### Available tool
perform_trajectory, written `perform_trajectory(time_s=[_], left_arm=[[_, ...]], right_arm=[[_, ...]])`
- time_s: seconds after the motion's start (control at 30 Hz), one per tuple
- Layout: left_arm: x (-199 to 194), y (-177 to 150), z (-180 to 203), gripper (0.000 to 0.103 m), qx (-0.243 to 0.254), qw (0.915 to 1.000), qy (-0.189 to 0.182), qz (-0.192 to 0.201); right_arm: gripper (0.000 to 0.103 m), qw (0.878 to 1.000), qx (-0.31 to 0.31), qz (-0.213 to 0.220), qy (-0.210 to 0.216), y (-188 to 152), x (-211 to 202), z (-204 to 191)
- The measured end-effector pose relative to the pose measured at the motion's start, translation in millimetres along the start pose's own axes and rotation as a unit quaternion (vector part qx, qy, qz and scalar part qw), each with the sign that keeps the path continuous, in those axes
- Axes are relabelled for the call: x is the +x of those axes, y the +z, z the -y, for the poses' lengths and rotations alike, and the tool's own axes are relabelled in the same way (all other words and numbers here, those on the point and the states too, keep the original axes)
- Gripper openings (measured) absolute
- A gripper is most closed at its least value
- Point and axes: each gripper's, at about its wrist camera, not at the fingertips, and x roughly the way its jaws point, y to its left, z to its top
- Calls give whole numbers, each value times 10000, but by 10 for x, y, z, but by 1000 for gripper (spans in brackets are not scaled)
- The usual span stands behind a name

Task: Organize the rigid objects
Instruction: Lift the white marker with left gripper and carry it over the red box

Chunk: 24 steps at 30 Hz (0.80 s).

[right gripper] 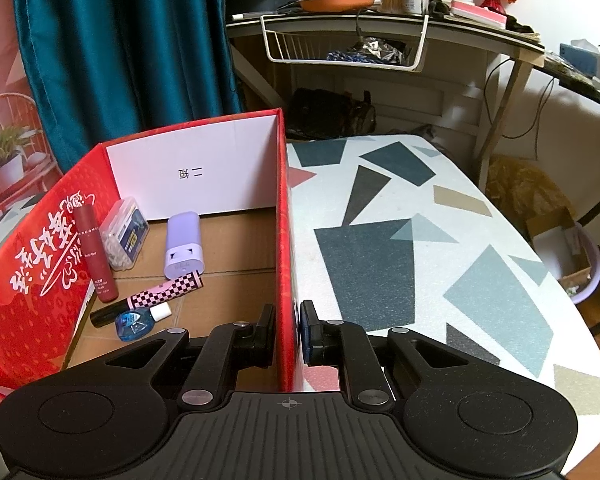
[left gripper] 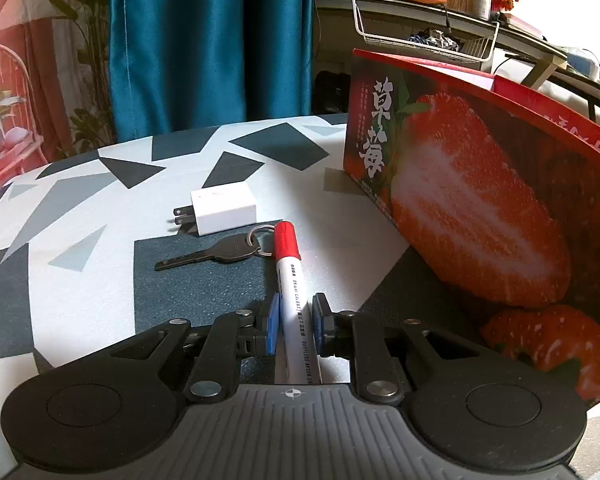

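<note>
While our left claw clamps the red-capped whiteboard marker low over the worktop, our right claw pinches the strawberry box wall; we should lift clear of the key and charger.

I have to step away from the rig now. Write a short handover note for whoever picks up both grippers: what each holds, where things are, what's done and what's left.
Left gripper: shut on the marker, red cap pointing away, over the table.
Right gripper: shut on the box wall, one finger inside, one outside, steadying it.
Done: the red tube, clear case, purple case, checkered tube and dropper bottle lie in the box.
Left: put the marker in, then the key and charger, which lie on the table left of the box.
</note>
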Motion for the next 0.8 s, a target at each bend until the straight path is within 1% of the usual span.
perform_trajectory(time_s=[0.2,0.37,0.47,0.53,0.67,0.8], left_arm=[[-6,62,-58,16,-179,9998,-36,-116],[-209,177,-129,16,-346,9990,-202,188],[-321,306,-149,16,-474,9978,-291,354],[-397,422,-133,16,-524,9965,-437,491],[-502,704,27,16,-259,9950,-632,731],[-546,983,278,16,38,9897,-1031,993]], right_arm=[[13,10000,3,0,2,-5,3,0],[13,10000,24,14,15,-18,14,-6],[13,10000,21,9,15,-19,7,-4],[14,10000,21,9,17,-18,7,-3],[13,10000,32,-3,31,-12,15,-5],[13,10000,21,-1,16,-15,11,0]])
